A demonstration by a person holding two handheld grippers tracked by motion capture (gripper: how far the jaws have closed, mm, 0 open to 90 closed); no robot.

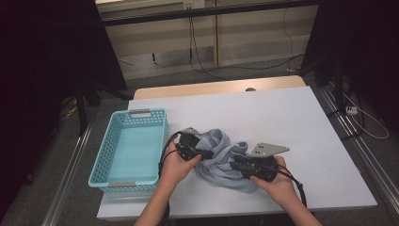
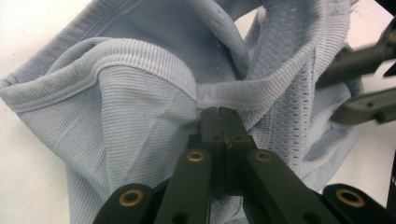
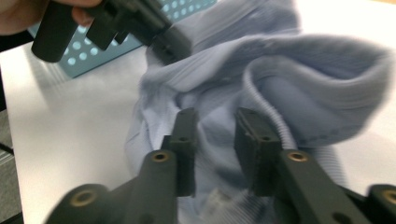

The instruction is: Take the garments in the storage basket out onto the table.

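Observation:
A light blue ribbed garment lies crumpled on the white table between my two hands. My left gripper comes in from the garment's left side. In the left gripper view its jaws are shut on a ribbed hem of the garment. My right gripper is at the garment's right side. In the right gripper view its jaws stand apart, with folds of the garment just beyond them and no pad pressing on the cloth. The left gripper shows there at the top, pinching the fabric.
A light blue plastic basket with nothing in it stands at the table's left, close to my left hand. Bare white table stretches behind and to the right of the garment. Beyond the table's far edge are cables on the floor.

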